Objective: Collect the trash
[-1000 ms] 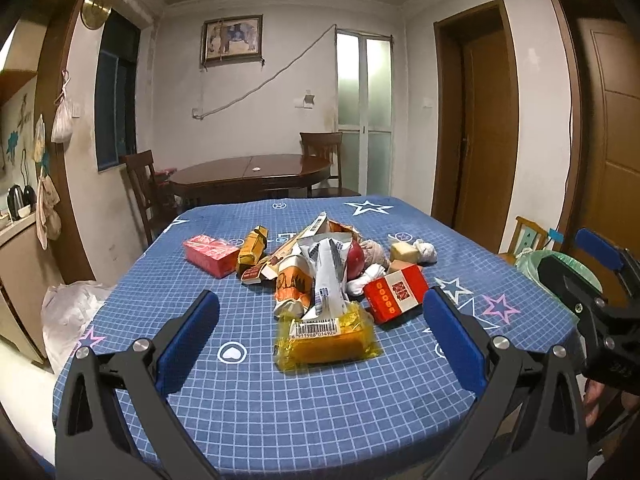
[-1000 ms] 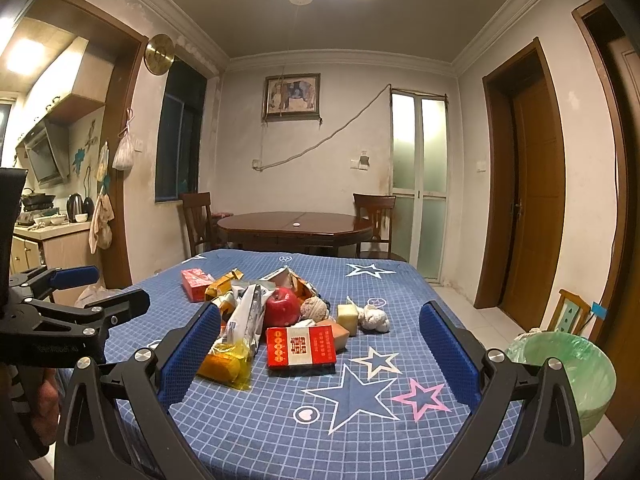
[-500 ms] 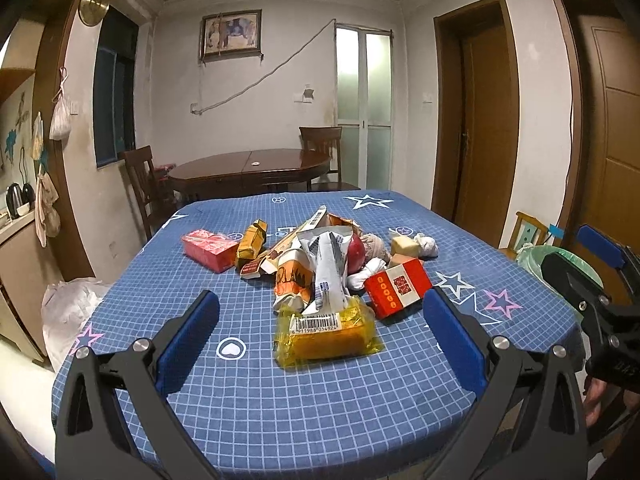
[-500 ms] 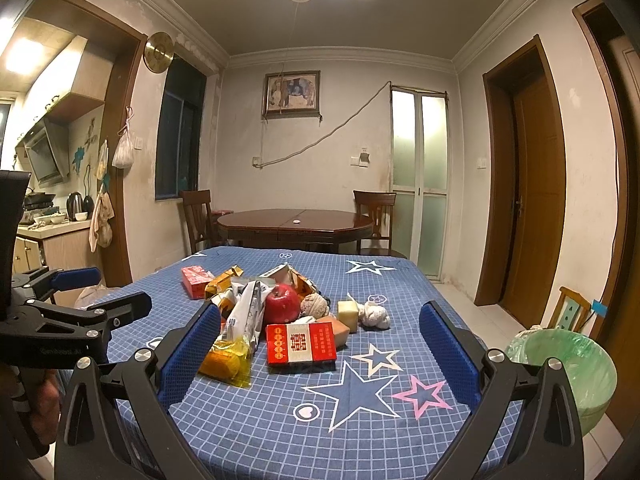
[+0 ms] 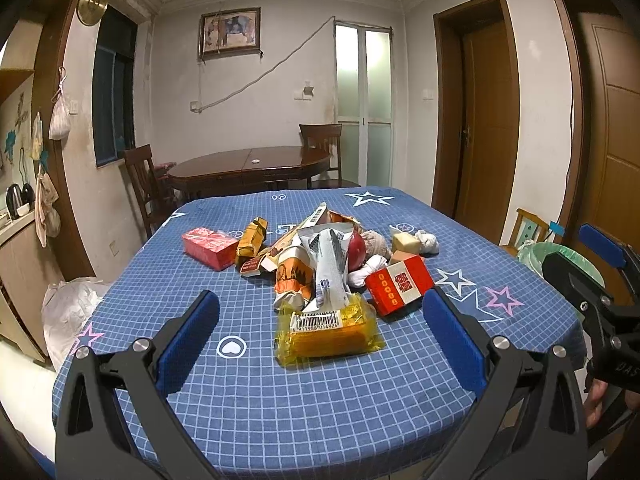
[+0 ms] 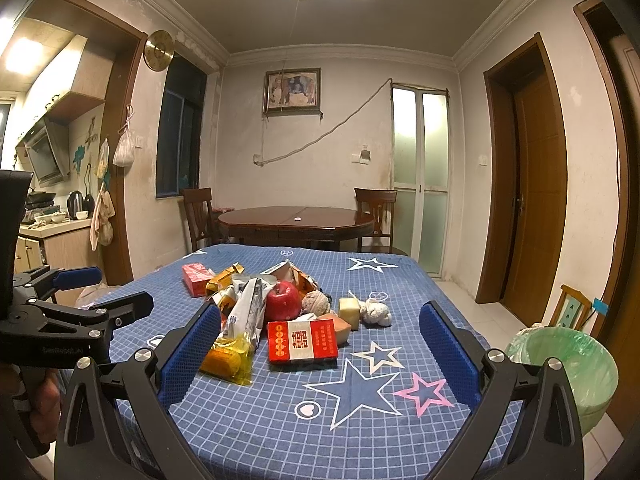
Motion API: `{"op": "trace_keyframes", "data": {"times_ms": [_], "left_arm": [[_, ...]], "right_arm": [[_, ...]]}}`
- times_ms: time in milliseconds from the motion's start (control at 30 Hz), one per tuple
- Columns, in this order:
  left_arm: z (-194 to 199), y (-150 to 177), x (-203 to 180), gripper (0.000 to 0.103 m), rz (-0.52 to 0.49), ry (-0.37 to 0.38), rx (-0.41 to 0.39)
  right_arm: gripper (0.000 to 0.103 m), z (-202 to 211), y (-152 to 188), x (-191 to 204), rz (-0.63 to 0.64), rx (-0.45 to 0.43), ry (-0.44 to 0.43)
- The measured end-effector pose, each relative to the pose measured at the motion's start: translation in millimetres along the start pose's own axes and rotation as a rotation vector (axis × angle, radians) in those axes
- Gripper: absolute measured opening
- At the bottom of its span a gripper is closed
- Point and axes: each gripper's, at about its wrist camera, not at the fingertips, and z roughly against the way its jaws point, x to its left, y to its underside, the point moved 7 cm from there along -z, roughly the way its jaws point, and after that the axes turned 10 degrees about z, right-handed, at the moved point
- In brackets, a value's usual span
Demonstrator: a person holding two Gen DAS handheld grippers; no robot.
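Observation:
A pile of trash lies mid-table on the blue star tablecloth [image 5: 248, 392]: a yellow wrapped pack [image 5: 330, 330] nearest me, a red and white box [image 5: 400, 285], a grey wrapper [image 5: 330, 268], a red apple [image 5: 357, 249], a pink box [image 5: 209, 248], and white crumpled balls [image 5: 426, 241]. My left gripper [image 5: 320, 332] is open and empty, hovering before the yellow pack. My right gripper [image 6: 319, 344] is open and empty, facing the red and white box [image 6: 303, 340]. A bin with a green liner [image 6: 568, 368] stands on the floor right of the table.
A dark wooden table [image 5: 248, 166] with chairs stands behind. A small wooden chair [image 5: 528, 232] is by the bin. A white bag [image 5: 68, 312] lies on the floor at left. Doors line the right wall.
Both grippers have shifted slightly; the left view has dipped a little toward the pile. Both stay open and nothing on the table has moved.

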Motion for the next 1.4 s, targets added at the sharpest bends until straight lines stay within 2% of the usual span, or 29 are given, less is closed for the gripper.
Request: {"op": "trace_keyframes", "data": {"times_ms": [1033,1167,1400], "left_arm": [[-3.3,3.6,0.9,0.098,-0.005,0.005,0.022],[-16.2,4.0,13.1,0.098,0.019,0.038,0.074],[-56.5,-4.7,69.4,0.098,0.112,0.037,0.173]], "right_arm": [[0.099,-7.1,9.2,6.2,0.000,0.019,-0.010],[0.099,-16.2,17.4,9.6,0.003,0.057,-0.037],[0.099,-47.4,32.6,9.4,-0.020,0.160,-0.114]]}}
